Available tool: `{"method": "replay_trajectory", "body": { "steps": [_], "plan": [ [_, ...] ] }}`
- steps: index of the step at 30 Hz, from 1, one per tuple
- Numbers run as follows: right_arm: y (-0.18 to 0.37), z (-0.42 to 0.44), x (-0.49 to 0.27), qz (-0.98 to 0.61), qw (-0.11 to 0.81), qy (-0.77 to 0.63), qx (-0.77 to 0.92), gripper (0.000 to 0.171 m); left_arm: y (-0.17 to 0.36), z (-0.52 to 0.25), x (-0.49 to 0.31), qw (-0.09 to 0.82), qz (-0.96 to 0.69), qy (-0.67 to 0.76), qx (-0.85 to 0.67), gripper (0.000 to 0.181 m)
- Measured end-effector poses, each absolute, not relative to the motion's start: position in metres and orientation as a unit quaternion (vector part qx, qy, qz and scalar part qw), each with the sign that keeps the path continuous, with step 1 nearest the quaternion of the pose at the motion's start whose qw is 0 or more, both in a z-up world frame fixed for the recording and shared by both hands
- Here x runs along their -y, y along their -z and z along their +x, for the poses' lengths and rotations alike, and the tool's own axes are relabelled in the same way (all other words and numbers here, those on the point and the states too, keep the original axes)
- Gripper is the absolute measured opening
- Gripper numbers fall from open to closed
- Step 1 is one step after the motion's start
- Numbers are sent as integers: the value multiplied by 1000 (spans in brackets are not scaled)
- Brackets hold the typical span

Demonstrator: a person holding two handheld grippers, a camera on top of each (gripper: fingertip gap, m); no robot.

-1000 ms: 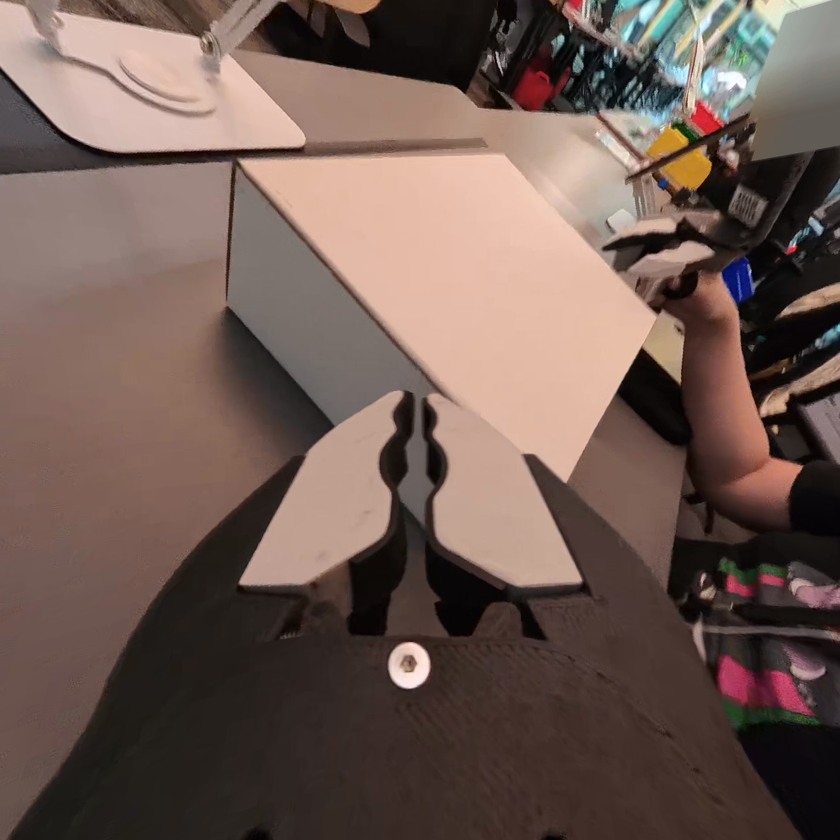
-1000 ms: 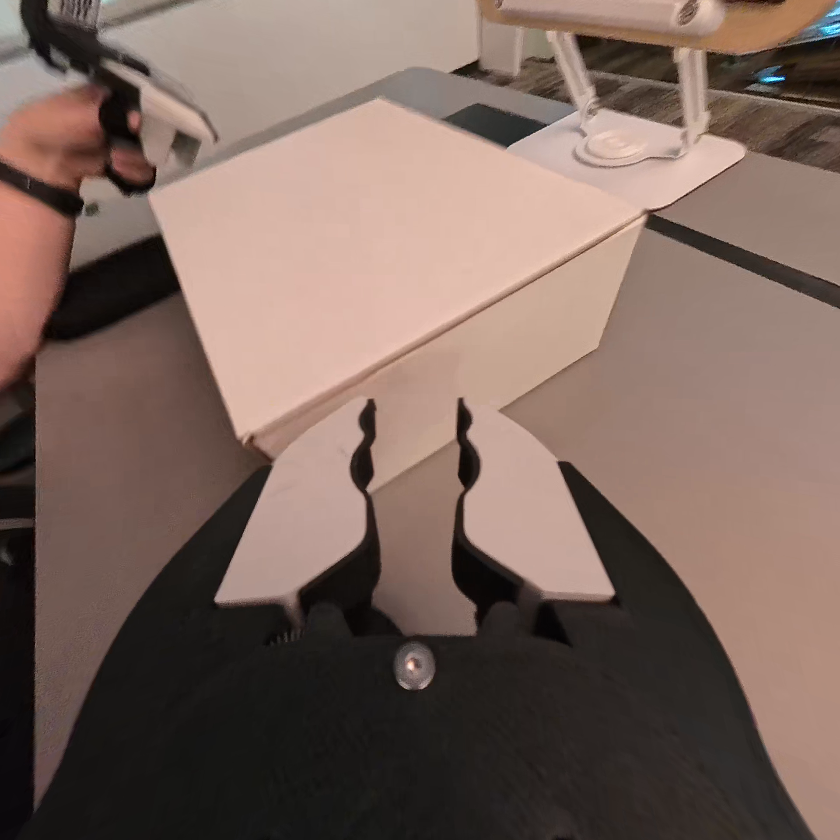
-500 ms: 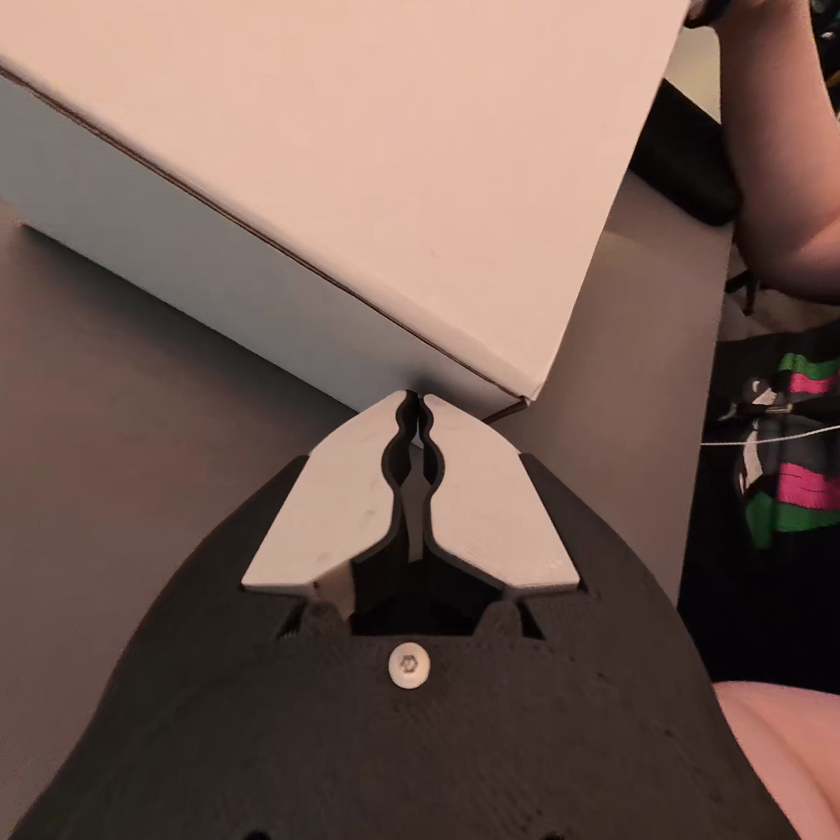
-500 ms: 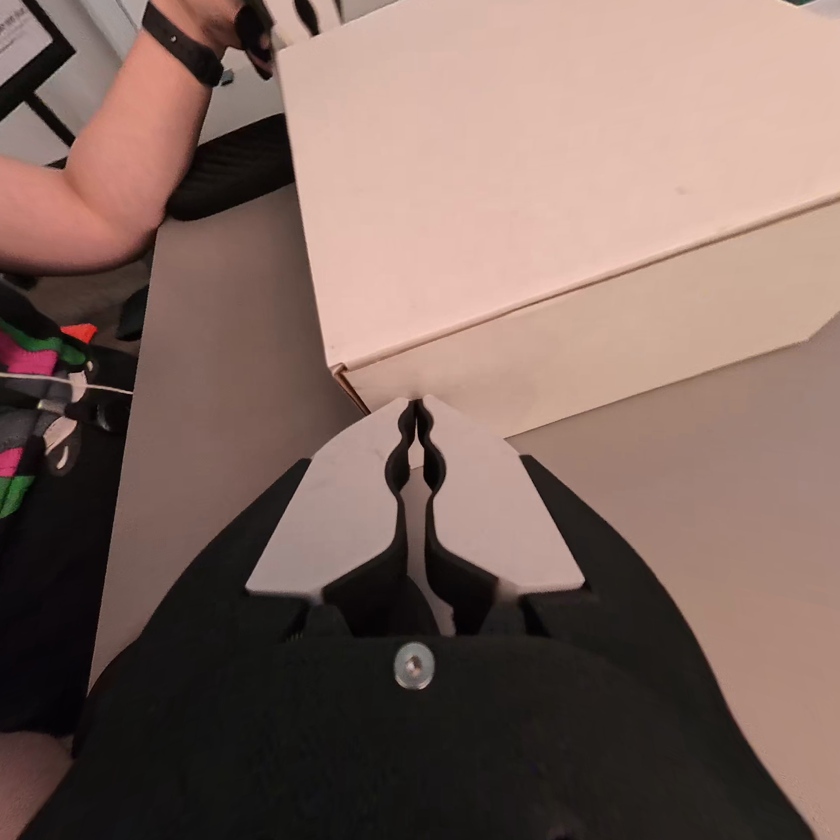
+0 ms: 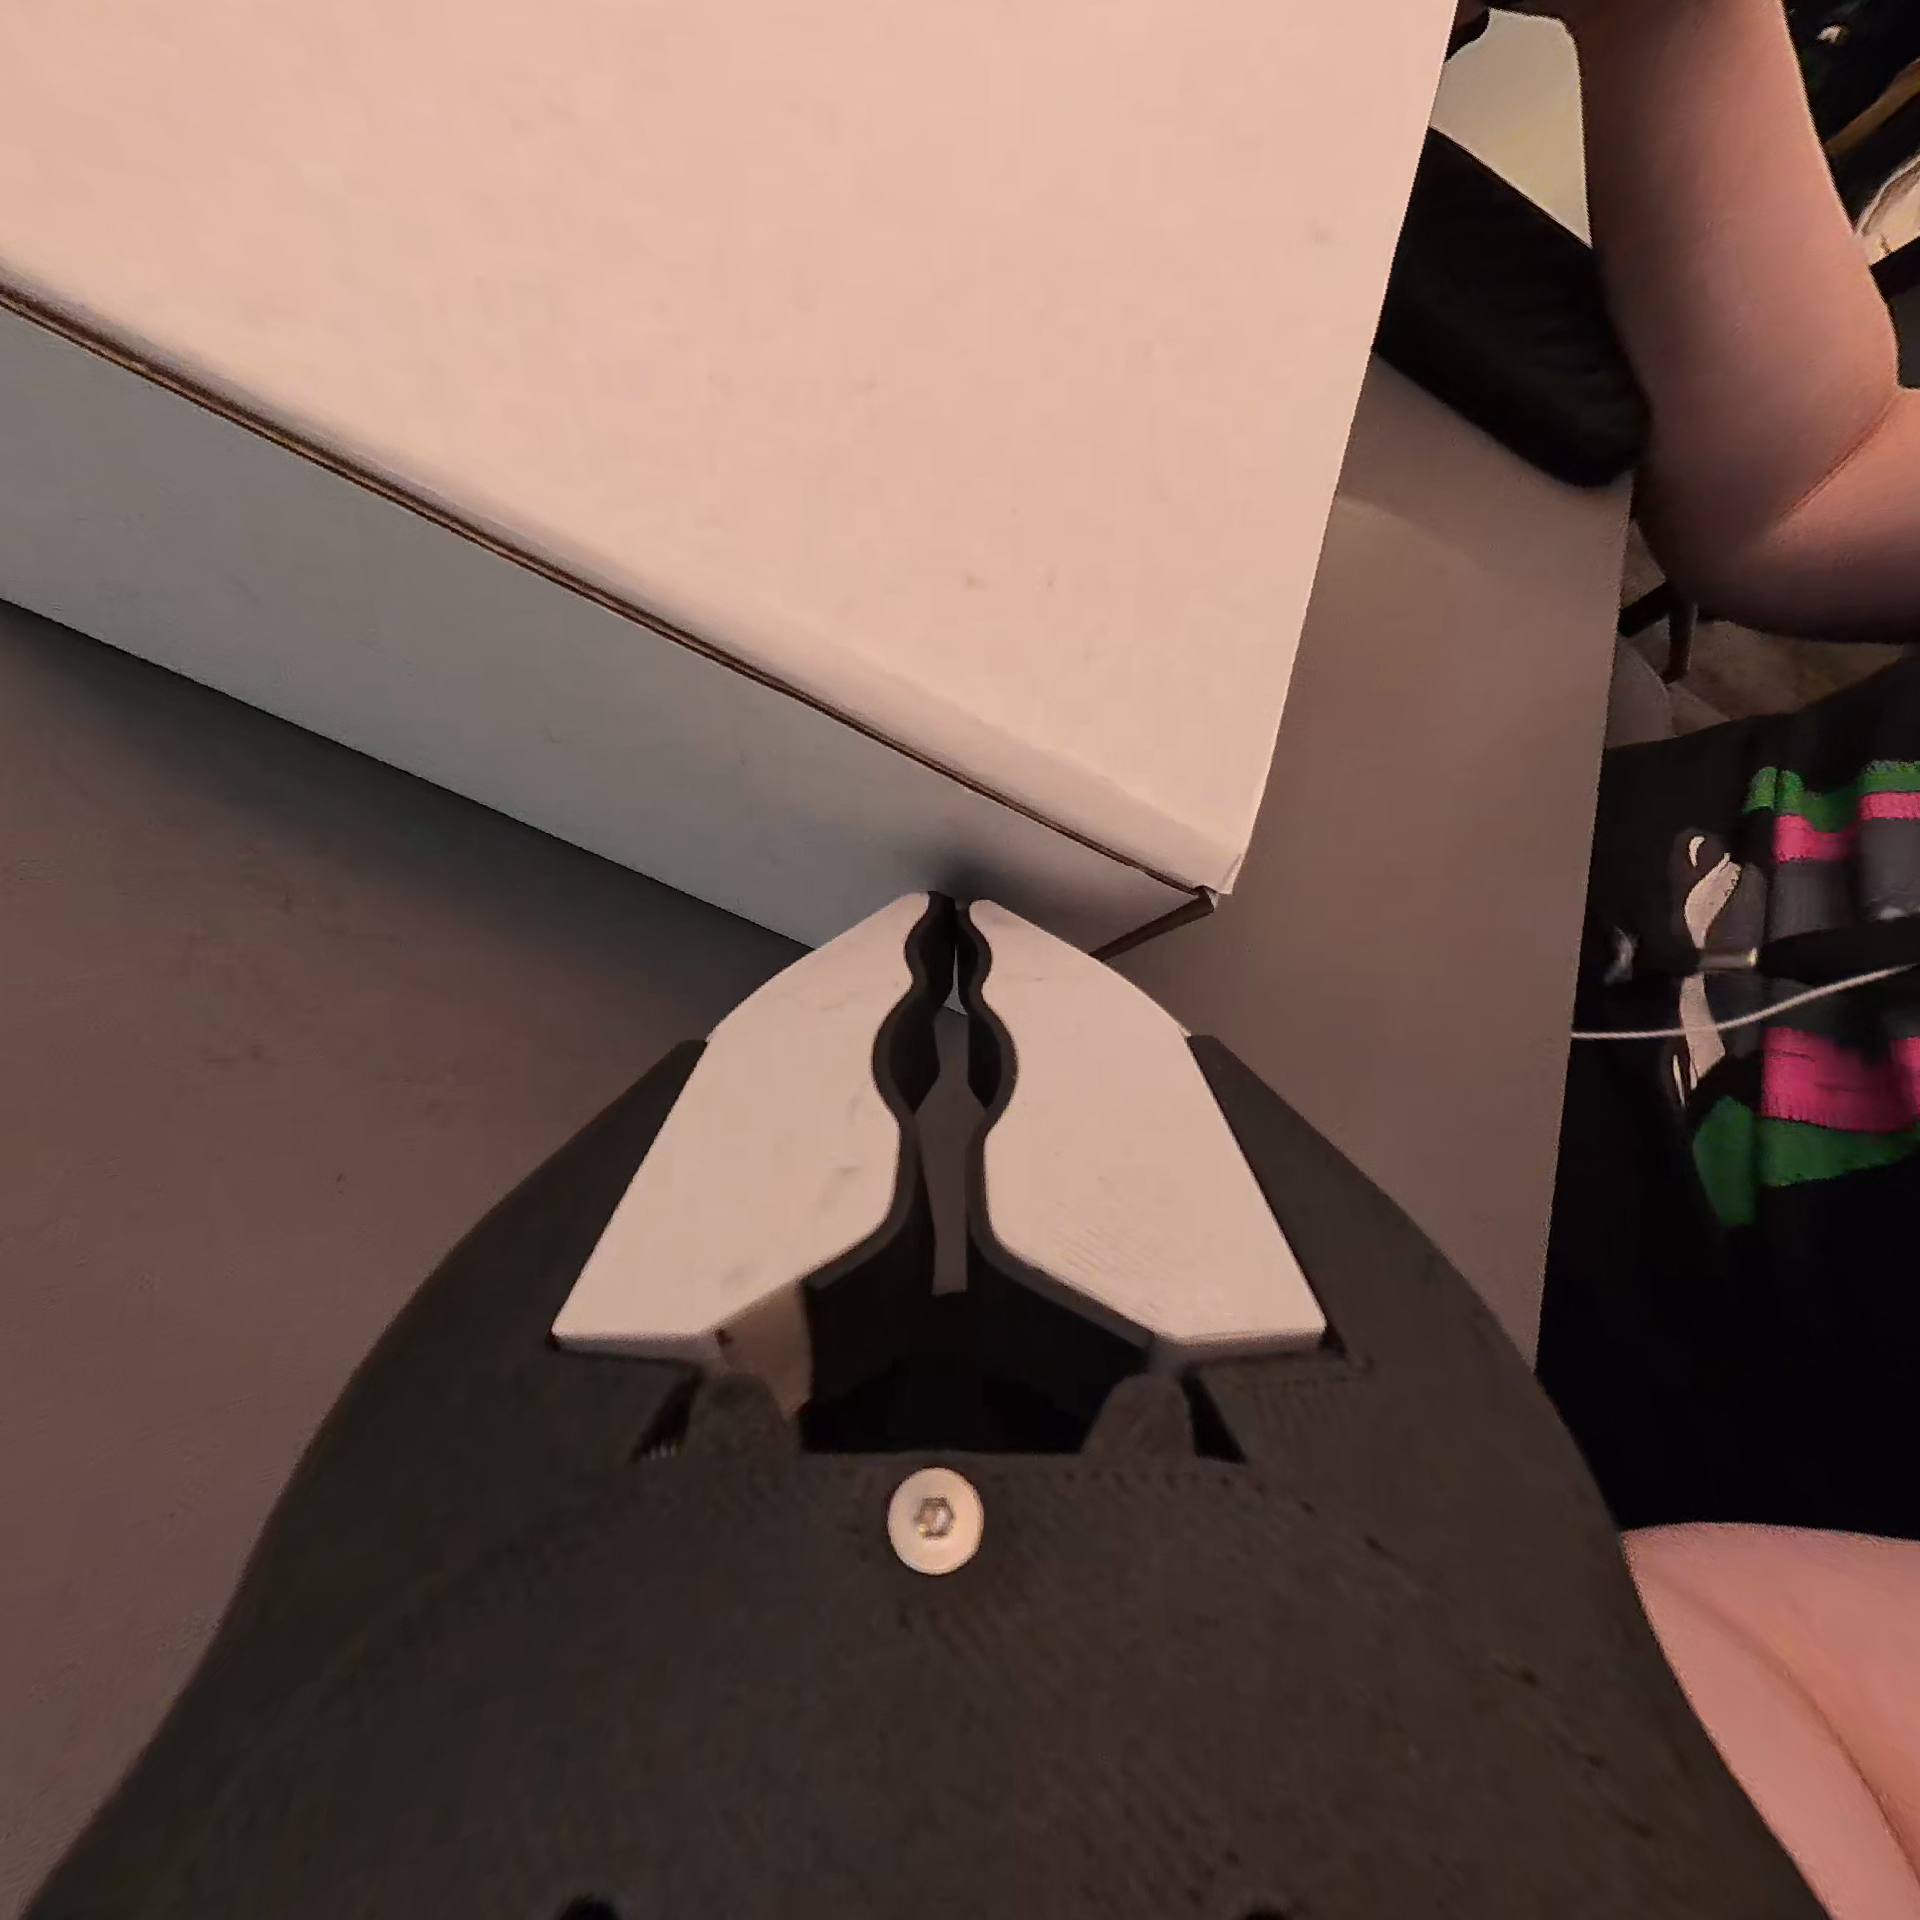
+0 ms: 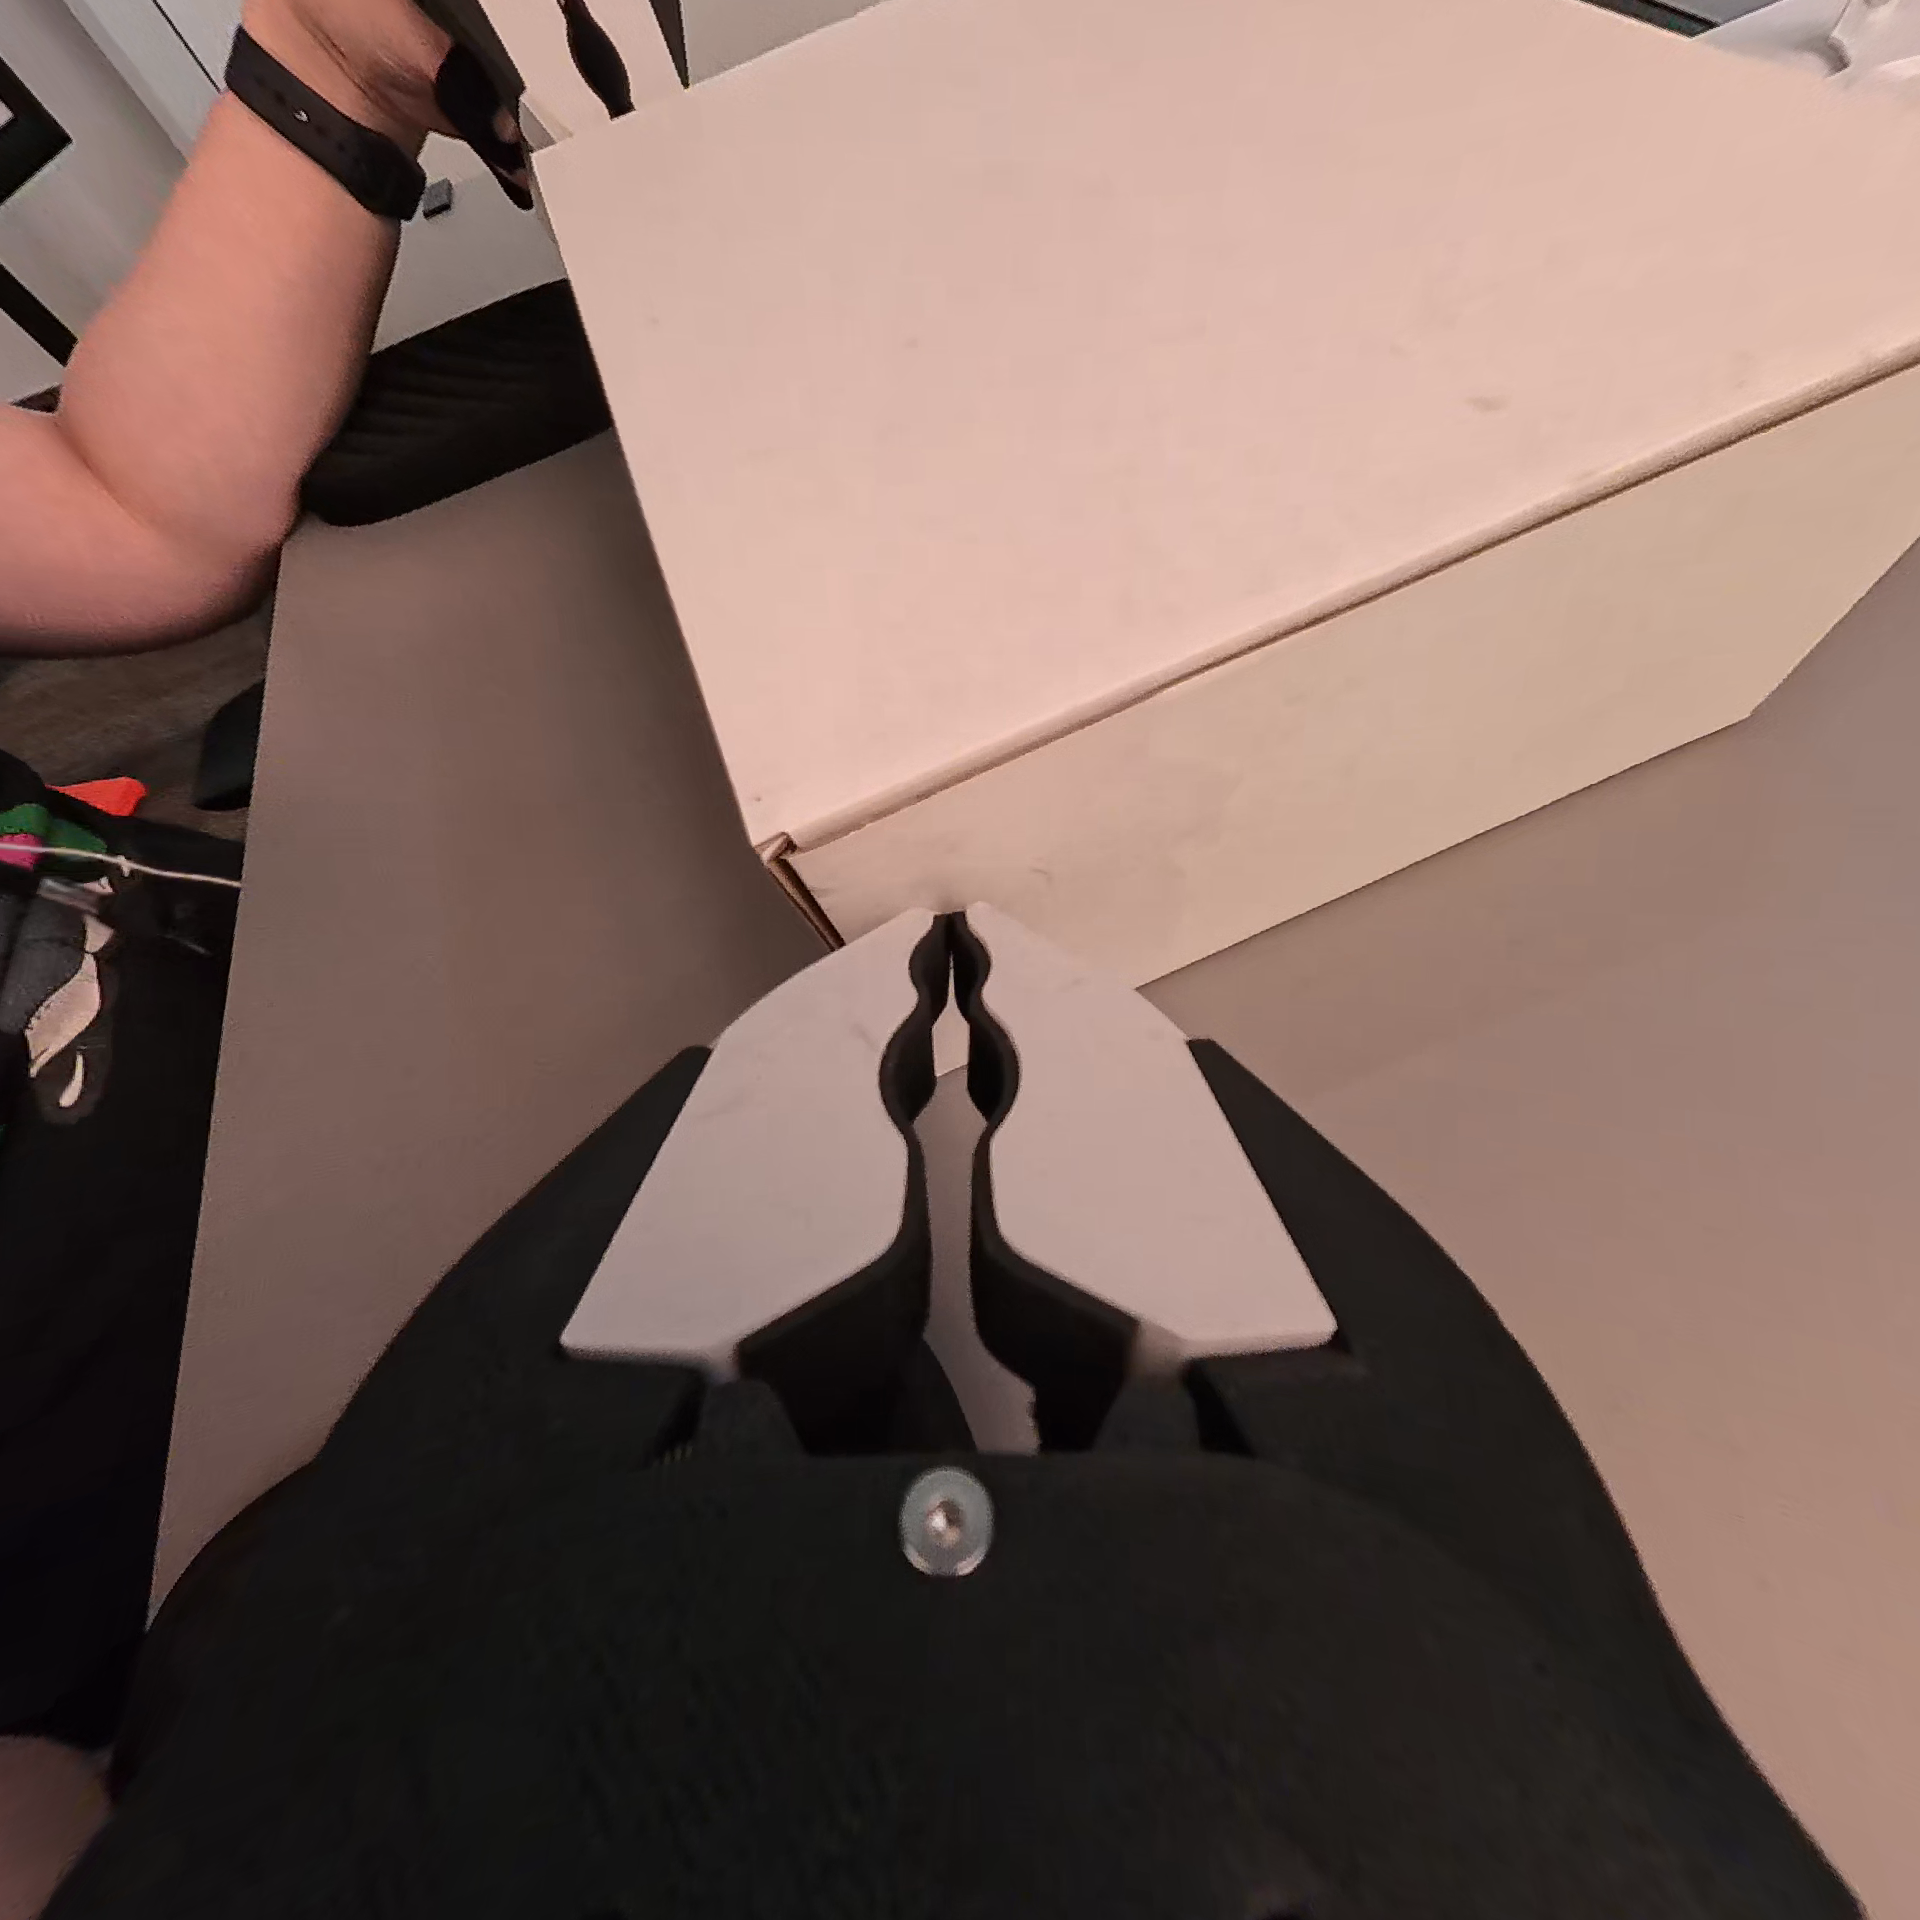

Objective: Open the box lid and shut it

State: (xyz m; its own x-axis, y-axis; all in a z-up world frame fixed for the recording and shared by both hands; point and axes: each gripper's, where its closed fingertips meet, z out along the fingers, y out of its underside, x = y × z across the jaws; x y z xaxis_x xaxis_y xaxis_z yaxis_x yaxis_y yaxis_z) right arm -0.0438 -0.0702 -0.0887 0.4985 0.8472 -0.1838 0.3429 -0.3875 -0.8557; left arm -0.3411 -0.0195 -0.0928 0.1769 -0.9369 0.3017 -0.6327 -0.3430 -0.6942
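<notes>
The box [image 5: 644, 717] is a wide, shallow white cardboard carton with a flat lid [image 5: 831, 343] lying closed over it; a thin dark seam runs between the lid's edge and the side wall below, and at the near corner a brown raw cardboard edge shows where a flap sits slightly out. The lid's top carries a few faint scuffs and small marks. The box rests on a plain grey desk [image 5: 260, 987], close to the desk's edge on the person's side. The left gripper [image 5: 954, 906] has its white fingers drawn narrow, tips all but touching, and these tips meet the box's side wall just below the seam, near the corner. The right gripper [image 6: 952, 916] is likewise nearly closed, its tips against the opposite side wall of the box [image 6: 1299, 790], just beside the corner with the brown flap edge; whether either gripper pinches any cardboard cannot be told. In the right wrist view the person's forearm with a black wristband [image 6: 322, 140] shows beyond the box's far corner
</notes>
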Motion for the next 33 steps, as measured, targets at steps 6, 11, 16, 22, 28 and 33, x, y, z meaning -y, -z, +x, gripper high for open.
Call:
{"method": "replay_trajectory", "body": {
  "steps": [6, 11, 16, 22, 28, 33],
  "plan": [
    [89, -45, 70, -764, 394, -345, 376, 0, 93, -342, 19, 215, -734, 366, -530, 0],
    [89, -45, 70, -765, 397, -331, 384, 0, 93, -342, 19, 209, -736, 374, -524, 0],
    [89, -44, 68, -767, 403, -317, 386, 5, 92, -343, 19, 212, -736, 369, -526, 0],
    [84, -37, 62, -774, 429, -267, 381, 30, 69, -345, 14, 258, -720, 398, -507, 14],
    [73, -31, 56, -761, 477, -230, 375, 47, 31, -347, -9, 374, -684, 432, -454, 44],
    [51, -32, 59, -722, 527, -223, 389, 47, 4, -346, -41, 453, -662, 465, -376, 71]
  ]
}}
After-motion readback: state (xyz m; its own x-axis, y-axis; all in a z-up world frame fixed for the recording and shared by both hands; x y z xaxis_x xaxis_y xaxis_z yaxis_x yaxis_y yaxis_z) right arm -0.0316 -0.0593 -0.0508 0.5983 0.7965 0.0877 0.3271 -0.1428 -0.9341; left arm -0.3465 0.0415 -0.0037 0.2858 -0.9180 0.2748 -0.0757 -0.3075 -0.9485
